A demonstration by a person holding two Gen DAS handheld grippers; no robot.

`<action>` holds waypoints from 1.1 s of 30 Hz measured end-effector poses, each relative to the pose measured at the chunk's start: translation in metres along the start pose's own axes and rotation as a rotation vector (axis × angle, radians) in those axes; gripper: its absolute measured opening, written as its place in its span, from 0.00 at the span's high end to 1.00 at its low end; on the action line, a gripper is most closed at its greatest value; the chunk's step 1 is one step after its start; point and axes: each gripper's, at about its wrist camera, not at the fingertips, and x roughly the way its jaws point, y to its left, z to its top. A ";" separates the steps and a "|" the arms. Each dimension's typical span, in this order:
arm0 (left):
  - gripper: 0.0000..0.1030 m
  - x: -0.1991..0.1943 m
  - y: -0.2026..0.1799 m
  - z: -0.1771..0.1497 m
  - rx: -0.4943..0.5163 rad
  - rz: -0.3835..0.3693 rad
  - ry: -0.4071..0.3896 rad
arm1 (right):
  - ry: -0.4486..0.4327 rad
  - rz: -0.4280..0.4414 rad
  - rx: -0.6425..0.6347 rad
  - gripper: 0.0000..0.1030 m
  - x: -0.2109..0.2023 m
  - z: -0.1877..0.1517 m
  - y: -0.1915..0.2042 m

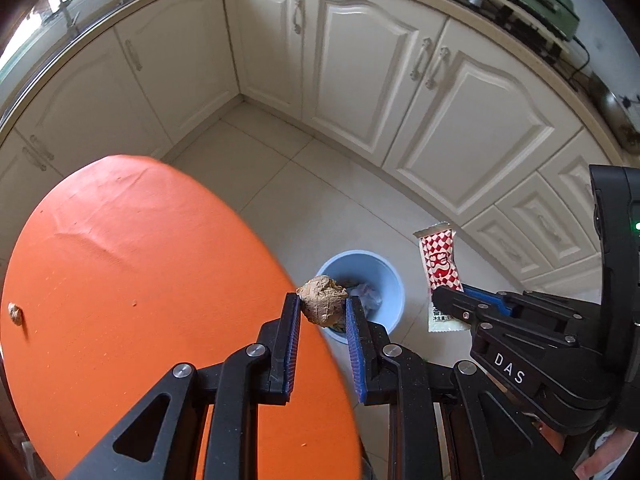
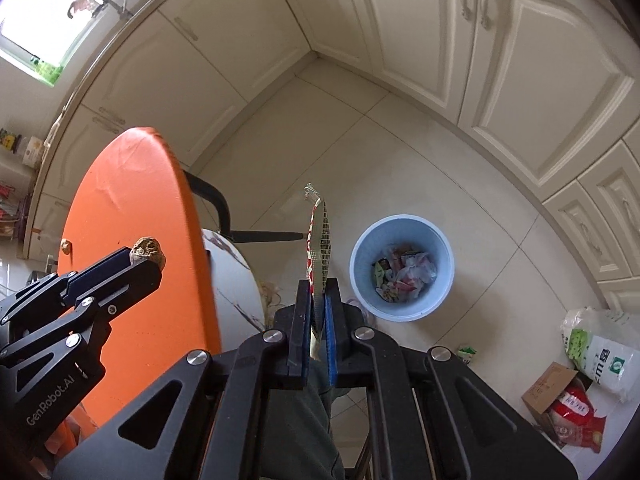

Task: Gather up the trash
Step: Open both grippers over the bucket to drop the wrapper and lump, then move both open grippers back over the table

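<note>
**kitchenbot_fan:** So where's everything sitting right now? Both hands full?

**umi_tinkerer:** Yep. The left gripper (image 1: 323, 307) is clamped on a brown crumpled wad (image 1: 323, 298), pinched right at the fingertips. The right gripper (image 2: 318, 300) is closed on a red-and-white snack wrapper (image 2: 318, 240), which stands up from the jaws, long axis pointing up-frame along the fingers.

**kitchenbot_fan:** And the bin?

**umi_tinkerer:** The blue trash bin (image 2: 402, 272) is on the floor, already holding some wrappers. In the left wrist view its rim (image 1: 394, 280) shows just behind and to the right of the wad, lower centre of frame, so the wad looks close to lined up over the opening. I'd hedge on that though, fisheye plus no depth cue, it might be short of the rim. In the right wrist view the bin sits right of the wrapper, centre-right, so that hand needs to shift right before letting go.

**kitchenbot_fan:** So left drops first?

**umi_tinkerer:** That'd be my guess, it's the nearer one. Also there's one more small brown scrap (image 1: 15, 314) on the orange table (image 1: 120, 260), far left edge of the left view, well away from both grippers. So the job isn't done after these two.
</note>
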 end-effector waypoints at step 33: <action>0.49 -0.040 0.078 -0.031 -0.123 0.078 -0.044 | -0.047 -0.030 -0.027 0.45 -0.031 0.003 0.065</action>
